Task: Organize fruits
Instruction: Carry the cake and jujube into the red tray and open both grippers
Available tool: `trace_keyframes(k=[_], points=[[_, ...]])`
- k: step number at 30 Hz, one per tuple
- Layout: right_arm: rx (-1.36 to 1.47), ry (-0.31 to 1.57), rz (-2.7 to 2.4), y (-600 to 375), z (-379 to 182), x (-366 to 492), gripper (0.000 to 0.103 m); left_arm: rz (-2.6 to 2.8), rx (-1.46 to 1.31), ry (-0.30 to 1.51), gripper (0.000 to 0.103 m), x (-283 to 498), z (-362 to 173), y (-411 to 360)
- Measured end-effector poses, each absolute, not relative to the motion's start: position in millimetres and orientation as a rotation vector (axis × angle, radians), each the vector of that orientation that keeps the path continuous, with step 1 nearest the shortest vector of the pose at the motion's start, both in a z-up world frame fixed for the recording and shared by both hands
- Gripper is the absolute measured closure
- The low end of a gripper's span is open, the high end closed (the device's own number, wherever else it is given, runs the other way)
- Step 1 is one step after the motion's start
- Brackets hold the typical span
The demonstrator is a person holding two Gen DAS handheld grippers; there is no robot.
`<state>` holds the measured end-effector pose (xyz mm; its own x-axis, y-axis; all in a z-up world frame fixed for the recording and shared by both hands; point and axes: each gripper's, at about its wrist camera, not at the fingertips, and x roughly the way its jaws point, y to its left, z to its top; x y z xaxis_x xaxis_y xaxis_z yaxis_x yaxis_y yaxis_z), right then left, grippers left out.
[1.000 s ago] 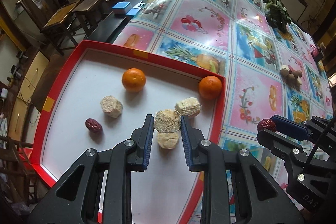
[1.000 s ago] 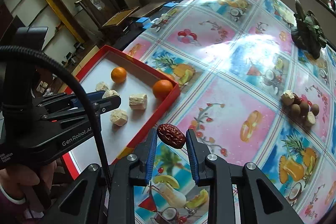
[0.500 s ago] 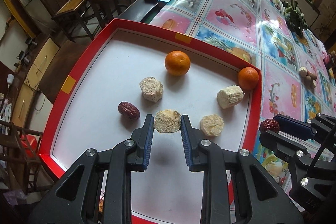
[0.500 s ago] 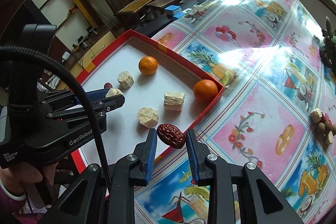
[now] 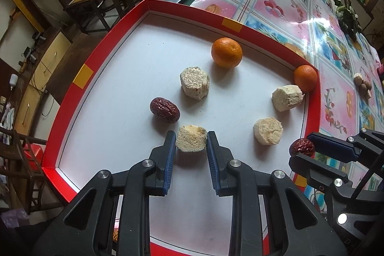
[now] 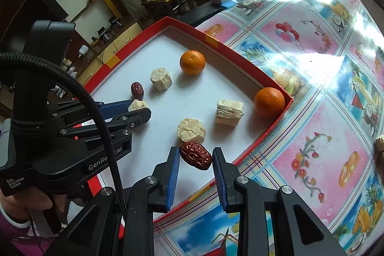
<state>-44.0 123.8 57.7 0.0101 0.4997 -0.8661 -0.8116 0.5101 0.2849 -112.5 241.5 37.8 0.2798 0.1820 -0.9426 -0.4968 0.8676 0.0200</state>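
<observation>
Left wrist view: left gripper (image 5: 191,141) pinches beige chunk (image 5: 191,138) over red tray (image 5: 80,73); right gripper (image 6: 195,157) pinches red date (image 6: 195,155) above tray edge.

Two oranges (image 5: 226,56), four chunks (image 5: 194,83) and a date (image 5: 165,110) lie in the tray (image 5: 82,72).

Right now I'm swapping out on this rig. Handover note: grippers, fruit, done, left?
Left gripper: shut on a beige chunk, over the red tray.
Right gripper: shut on a red date, above the tray's near edge.
In tray: two oranges, three more beige chunks, one date.
Done: those six placed.
Left: release both held pieces in the tray; fetch the small pile out on the tablecloth.
</observation>
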Motion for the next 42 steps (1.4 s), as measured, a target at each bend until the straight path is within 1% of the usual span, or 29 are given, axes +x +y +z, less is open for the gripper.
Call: trace_keyframes(k=[15, 31, 42], points=[[-0.357, 1.181, 1.081, 141.3, 47.6, -44.4, 0.076, 0.453, -0.329, 1.203, 0.078, -114.2, 37.9, 246.1], [-0.354, 1.142, 1.089, 161.4, 56.2, -22.0, 0.076, 0.425, -0.331, 1.221, 0.078, -123.6, 35.5, 234.4], [-0.401, 1.156, 1.119, 200.9, 32.7, -9.7, 0.076, 0.442, -0.342, 1.207, 0.078, -124.1, 34.6, 236.4]])
